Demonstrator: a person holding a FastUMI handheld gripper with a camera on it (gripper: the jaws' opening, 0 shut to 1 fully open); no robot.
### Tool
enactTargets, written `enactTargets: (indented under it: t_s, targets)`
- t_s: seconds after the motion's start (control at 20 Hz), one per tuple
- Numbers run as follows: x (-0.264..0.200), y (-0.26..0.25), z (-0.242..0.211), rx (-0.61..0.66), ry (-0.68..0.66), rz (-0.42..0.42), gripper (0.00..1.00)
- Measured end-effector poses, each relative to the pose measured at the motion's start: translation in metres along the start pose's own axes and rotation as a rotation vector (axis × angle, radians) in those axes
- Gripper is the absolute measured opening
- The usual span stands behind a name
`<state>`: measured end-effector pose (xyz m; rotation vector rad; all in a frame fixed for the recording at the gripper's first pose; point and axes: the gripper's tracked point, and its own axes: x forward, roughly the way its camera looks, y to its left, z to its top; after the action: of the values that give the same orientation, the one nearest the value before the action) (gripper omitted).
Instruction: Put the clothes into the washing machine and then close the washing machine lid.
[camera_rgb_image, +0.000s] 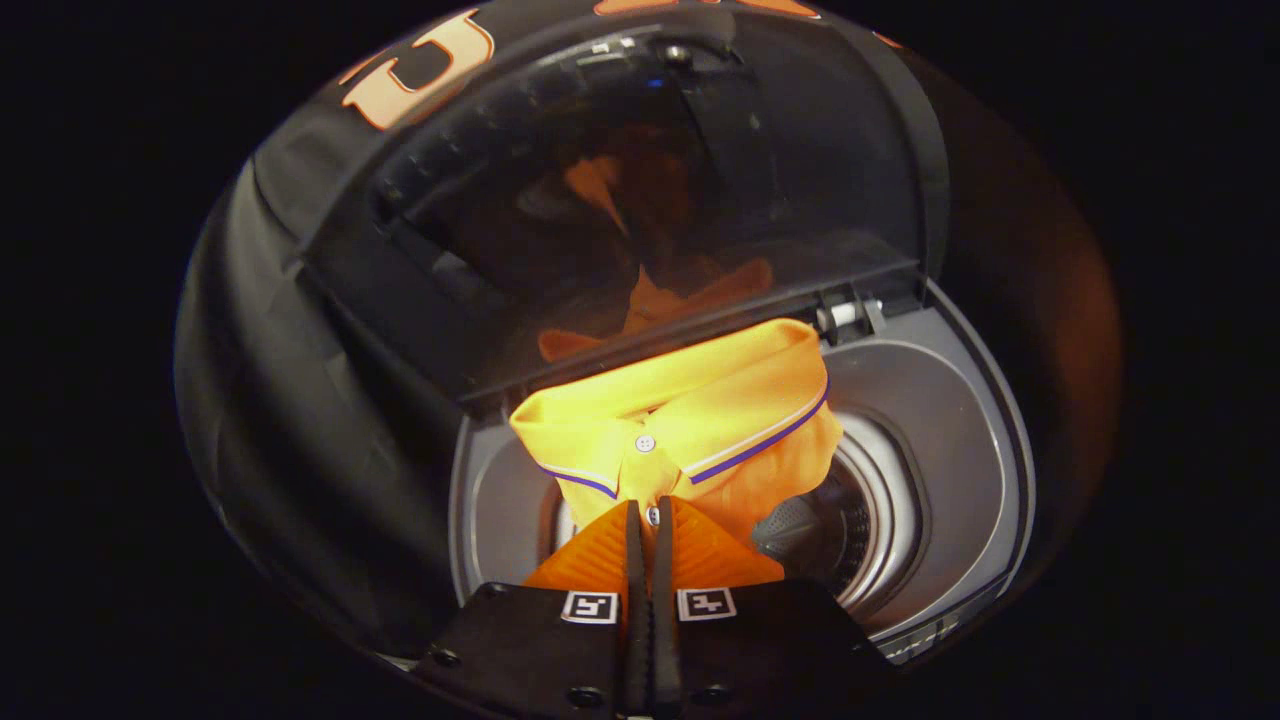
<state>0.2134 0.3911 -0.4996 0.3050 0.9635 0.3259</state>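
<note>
One garment is in play, and by the look of it the task is about half done: the shirt is over the tub but not yet let go, and the lid is not yet shut.

Going from left to right, the raised lid (620, 200) stands open beyond the opening, dark and see-through, with a faint reflection of the shirt in it. Below it the grey top deck of the washing machine (940, 440) rings the round drum mouth (870, 500).

At the middle, the gripper (650, 520) has its fingers (600, 555) drawn together on the fabric of the yellow polo shirt (700, 410), pinching it at the button placket just under the collar. The shirt hangs ahead of the fingertips, its collar spread above them, draped over the drum mouth and covering most of its left and middle part.

To the right, the perforated drum wall shows past the shirt's edge, and the lid hinge (850, 315) sits at the back right.

What remains, I judge: lower and release the shirt, then swing the lid down.
</note>
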Motion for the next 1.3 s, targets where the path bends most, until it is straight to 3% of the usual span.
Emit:
enactTargets:
  t_s: [0.25, 0.7, 1.1, 1.3]
  targets:
    - [0.033, -0.015, -0.027, -0.066, 0.103, -0.076, 0.09]
    - [0.042, -0.030, -0.027, -0.100, 0.123, -0.117, 0.11]
    - [0.037, -0.026, -0.017, -0.164, 0.076, -0.141, 1.00]
    - [0.027, -0.022, -0.013, -0.169, 0.063, -0.134, 0.99]
